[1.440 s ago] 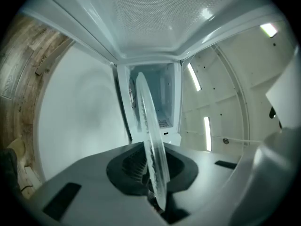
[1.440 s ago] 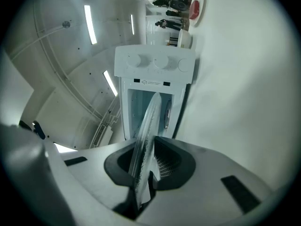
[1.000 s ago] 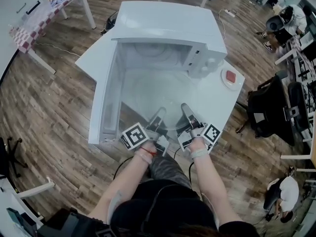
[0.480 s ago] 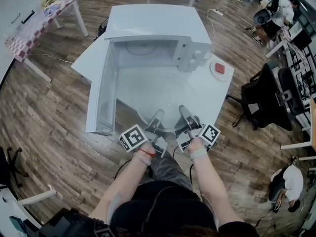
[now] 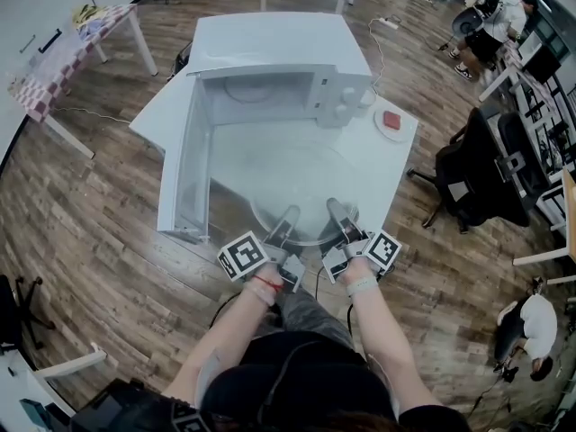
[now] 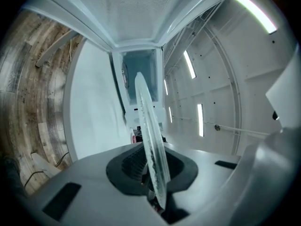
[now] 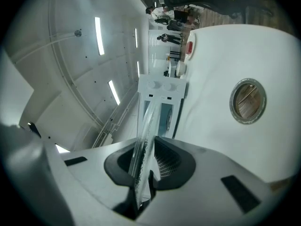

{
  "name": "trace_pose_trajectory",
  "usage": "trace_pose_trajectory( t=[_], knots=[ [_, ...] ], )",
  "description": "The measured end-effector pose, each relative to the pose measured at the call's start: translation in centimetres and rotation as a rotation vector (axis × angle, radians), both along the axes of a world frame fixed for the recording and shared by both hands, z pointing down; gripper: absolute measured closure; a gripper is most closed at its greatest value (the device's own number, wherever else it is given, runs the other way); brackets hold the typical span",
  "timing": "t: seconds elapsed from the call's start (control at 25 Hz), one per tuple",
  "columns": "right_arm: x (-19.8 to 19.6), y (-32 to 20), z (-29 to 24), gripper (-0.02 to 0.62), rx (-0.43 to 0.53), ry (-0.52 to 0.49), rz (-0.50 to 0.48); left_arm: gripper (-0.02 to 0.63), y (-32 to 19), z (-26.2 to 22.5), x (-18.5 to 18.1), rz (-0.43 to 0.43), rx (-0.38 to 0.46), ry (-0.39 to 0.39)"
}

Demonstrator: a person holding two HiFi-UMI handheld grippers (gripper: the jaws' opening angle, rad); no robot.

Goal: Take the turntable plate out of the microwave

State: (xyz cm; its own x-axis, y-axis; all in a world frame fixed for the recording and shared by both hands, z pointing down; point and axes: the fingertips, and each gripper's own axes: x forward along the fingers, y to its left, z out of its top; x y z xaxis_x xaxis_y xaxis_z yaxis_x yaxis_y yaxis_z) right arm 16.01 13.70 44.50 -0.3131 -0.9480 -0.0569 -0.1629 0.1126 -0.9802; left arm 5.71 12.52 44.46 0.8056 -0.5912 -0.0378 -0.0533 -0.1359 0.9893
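Turntable plate [image 5: 297, 196] is out of the microwave [image 5: 270, 52], held level just in front of its open cavity and beside its swung-out door [image 5: 184, 165]. Both claws grasp it at the rim farthest from the microwave. The left claw [image 5: 288, 214] is clenched on the glass edge and so is the right claw [image 5: 335, 207]; each gripper view shows the rim pinched between the pads.

The removal looks all but done, with the carry now in hand. The next move calls for keeping both claws level and moving together so the glass does not twist, then choosing a bare patch of the white tabletop [image 5: 396, 165] in front of the microwave to set it down.

A small dish [image 5: 391, 122] with something red on it lies right of the microwave. On the wood-plank floor [image 5: 90, 241], a checked-cloth table [image 5: 63, 57] stands left of the microwave, and office chairs [image 5: 477, 178] and people [image 5: 490, 12] are to its right.
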Motion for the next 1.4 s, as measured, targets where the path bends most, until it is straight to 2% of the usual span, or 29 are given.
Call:
trace_pose_trajectory(
  t=[0.72, 1.4],
  knots=[
    [1.7, 1.2, -0.5, 0.541, -0.01, -0.002, -0.038, 0.577, 1.4, -0.5, 1.7, -0.015, -0.016, -0.004],
    [1.6, 2.5, -0.4, 0.541, -0.002, -0.002, -0.072, 0.577, 3.1, -0.3, 1.6, -0.039, -0.015, -0.008]
  ],
)
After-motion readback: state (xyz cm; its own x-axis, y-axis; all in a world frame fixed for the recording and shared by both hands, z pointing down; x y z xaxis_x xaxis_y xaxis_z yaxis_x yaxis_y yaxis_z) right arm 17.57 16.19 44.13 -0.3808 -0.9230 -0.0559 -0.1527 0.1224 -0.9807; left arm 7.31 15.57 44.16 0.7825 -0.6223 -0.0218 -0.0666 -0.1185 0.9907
